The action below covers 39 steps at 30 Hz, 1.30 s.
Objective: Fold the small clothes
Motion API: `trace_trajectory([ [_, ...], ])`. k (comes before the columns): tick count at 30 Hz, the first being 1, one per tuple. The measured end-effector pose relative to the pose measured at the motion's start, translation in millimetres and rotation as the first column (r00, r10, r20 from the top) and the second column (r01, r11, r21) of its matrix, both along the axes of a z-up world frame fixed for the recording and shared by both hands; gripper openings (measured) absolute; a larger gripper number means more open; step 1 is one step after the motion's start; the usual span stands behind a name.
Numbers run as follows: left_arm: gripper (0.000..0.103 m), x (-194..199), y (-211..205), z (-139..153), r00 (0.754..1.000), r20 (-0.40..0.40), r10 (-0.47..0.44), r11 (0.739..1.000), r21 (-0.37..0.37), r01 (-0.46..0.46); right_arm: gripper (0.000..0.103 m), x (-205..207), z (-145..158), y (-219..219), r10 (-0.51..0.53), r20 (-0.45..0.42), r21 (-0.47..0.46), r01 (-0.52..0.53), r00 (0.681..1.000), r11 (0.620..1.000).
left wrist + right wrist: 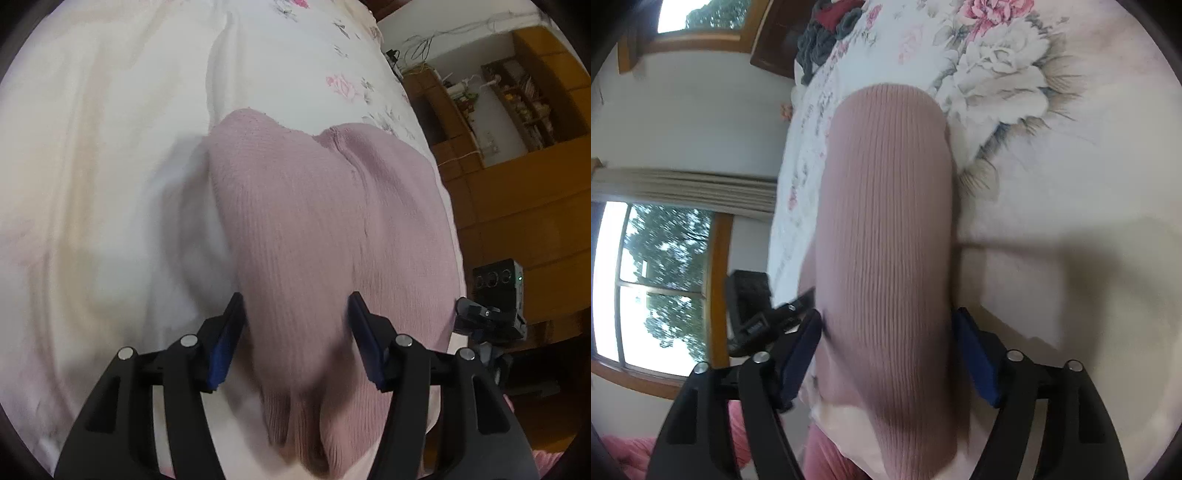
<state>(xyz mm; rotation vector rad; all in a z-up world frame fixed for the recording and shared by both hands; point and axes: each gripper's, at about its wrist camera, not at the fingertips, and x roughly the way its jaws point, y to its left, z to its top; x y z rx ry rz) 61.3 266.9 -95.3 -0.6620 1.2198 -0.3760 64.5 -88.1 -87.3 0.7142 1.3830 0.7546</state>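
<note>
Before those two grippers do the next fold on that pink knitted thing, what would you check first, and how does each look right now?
1. Left gripper wide open, straddling the pink knit garment: ok.
2. Right gripper wide open over the same garment: ok.
3. Fabric actually gripped: not ok, both pairs of fingers stand apart.
4. Garment lying flat on the floral bedsheet: cannot tell, the pictures are blurred.
5. Garment clear of the bed edge: not ok, it lies close to the edge in both views.
6. Dark clothes pile out of the way: ok.

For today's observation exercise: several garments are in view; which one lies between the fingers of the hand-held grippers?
The pale pink ribbed knit garment, spread on the floral bedsheet; the dark grey and red clothes lie piled far off.
</note>
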Motion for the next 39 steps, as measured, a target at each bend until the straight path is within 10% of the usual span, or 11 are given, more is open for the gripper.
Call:
trace_trajectory([
  [9, 0.059, -64, -34, 53, 0.989, 0.135, -0.058, 0.991, 0.130, 0.040, 0.074, -47, 1, 0, 0.076, -0.011, -0.058, -0.076, 0.997, 0.995],
  [16, 0.060, -62, -73, 30, 0.989, 0.097, -0.109, 0.981, 0.173, 0.091, 0.025, -44, -3, 5, 0.069, -0.044, -0.066, -0.072, 0.997, 0.995],
  [20, 0.060, -65, -81, 22, 0.985, 0.101, -0.139, 0.965, 0.238, 0.112, 0.023, -52, 5, -2, 0.080, -0.028, -0.098, -0.082, 0.996, 0.992],
  [30, 0.060, -63, -93, 8, 0.977, 0.104, -0.188, 0.945, 0.290, 0.151, 0.025, -56, -25, 5, 0.040, -0.086, -0.112, -0.049, 0.995, 0.992],
  [39, 0.064, -80, -80, 27, 0.990, 0.068, -0.126, 0.954, 0.280, 0.102, 0.073, -71, 20, 22, 0.073, 0.037, -0.334, -0.056, 0.997, 0.941],
])
